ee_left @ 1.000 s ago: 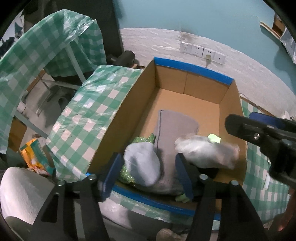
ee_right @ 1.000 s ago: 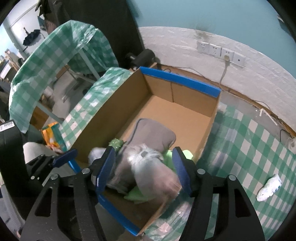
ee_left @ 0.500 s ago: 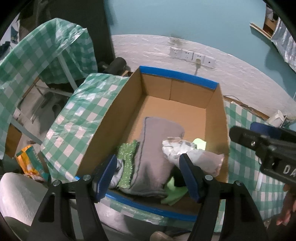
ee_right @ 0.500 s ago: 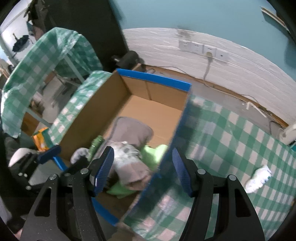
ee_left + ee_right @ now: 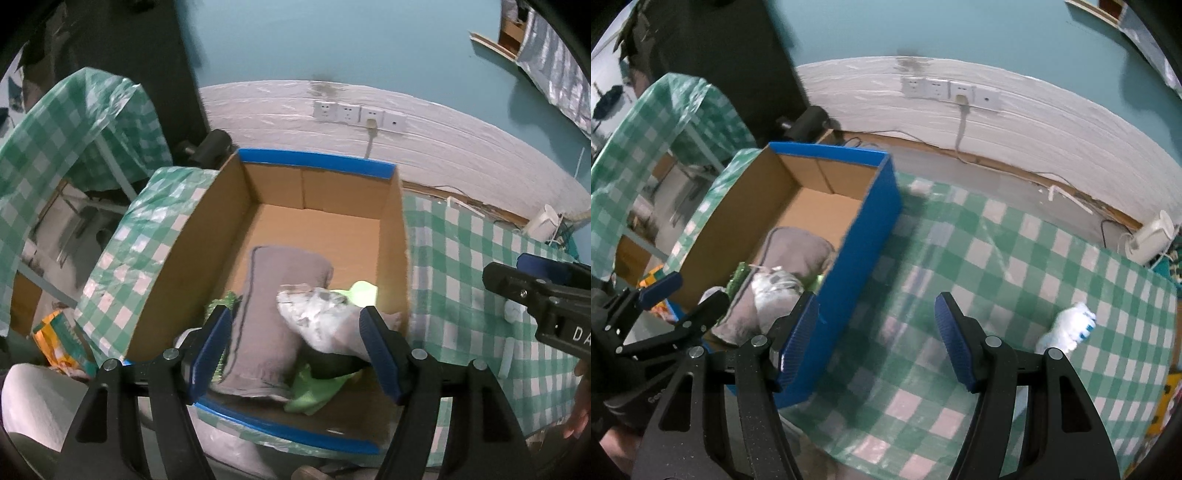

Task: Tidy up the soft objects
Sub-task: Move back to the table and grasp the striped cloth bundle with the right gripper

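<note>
A cardboard box (image 5: pixel 314 162) with blue-taped edges holds a folded grey cloth (image 5: pixel 273 295), a white-grey soft piece (image 5: pixel 321 314), a lime green cloth (image 5: pixel 317 387) and a glittery green piece (image 5: pixel 223 301). My left gripper (image 5: pixel 295 343) hangs open over the box's near end, touching nothing. In the right wrist view, the right gripper (image 5: pixel 875 332) stands open and empty over the green checked tablecloth (image 5: pixel 997 258), just right of the box's blue wall (image 5: pixel 871 236). A white sock (image 5: pixel 1067 328) lies on the cloth to its right.
A white-panelled wall with sockets (image 5: pixel 949 90) runs behind the table. A white device (image 5: pixel 1152 236) stands at the back right. Left of the box is a second checked cover (image 5: pixel 74 122) over a frame. An orange packet (image 5: pixel 55 339) lies on the floor.
The pale soft pieces seen between the fingers of both grippers now lie in the box. The right gripper has swung right, out over the tablecloth. The left gripper has drawn back a little.
</note>
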Demonstrator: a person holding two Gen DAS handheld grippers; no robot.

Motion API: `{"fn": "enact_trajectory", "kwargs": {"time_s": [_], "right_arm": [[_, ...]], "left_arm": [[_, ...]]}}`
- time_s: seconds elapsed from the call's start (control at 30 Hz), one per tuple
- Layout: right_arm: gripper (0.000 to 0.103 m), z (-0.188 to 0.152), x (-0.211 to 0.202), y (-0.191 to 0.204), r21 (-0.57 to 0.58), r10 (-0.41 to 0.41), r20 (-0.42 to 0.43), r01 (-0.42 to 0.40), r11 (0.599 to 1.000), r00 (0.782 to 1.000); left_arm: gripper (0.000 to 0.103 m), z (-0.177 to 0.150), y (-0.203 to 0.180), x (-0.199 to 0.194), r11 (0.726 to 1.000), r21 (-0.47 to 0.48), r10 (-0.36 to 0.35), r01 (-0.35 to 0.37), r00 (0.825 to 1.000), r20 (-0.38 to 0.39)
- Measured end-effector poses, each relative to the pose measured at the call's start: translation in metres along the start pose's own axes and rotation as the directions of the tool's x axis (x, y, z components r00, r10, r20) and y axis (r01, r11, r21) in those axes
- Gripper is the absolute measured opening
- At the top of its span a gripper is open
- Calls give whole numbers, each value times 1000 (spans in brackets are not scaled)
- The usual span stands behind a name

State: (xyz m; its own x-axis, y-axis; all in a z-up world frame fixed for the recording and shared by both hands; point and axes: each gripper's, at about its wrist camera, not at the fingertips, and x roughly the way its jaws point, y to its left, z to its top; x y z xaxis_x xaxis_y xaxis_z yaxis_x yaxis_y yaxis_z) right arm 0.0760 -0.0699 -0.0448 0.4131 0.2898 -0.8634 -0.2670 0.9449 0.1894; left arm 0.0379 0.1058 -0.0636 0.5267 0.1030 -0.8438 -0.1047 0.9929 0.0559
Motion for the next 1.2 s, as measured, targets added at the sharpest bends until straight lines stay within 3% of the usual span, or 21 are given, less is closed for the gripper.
{"fn": "enact_trajectory", "kwargs": {"time_s": [0.63,1.2], "right_arm": [[66,-47,-25,-115,191,-108,-17,109,976,994],[66,-76,3,-198,331,-136,-103,163,929,985]], "left_arm": [[73,-4,-108,-4,975,217,-50,48,999,1],[73,-22,-188,30,930,359,-51,77,995,-81]]}}
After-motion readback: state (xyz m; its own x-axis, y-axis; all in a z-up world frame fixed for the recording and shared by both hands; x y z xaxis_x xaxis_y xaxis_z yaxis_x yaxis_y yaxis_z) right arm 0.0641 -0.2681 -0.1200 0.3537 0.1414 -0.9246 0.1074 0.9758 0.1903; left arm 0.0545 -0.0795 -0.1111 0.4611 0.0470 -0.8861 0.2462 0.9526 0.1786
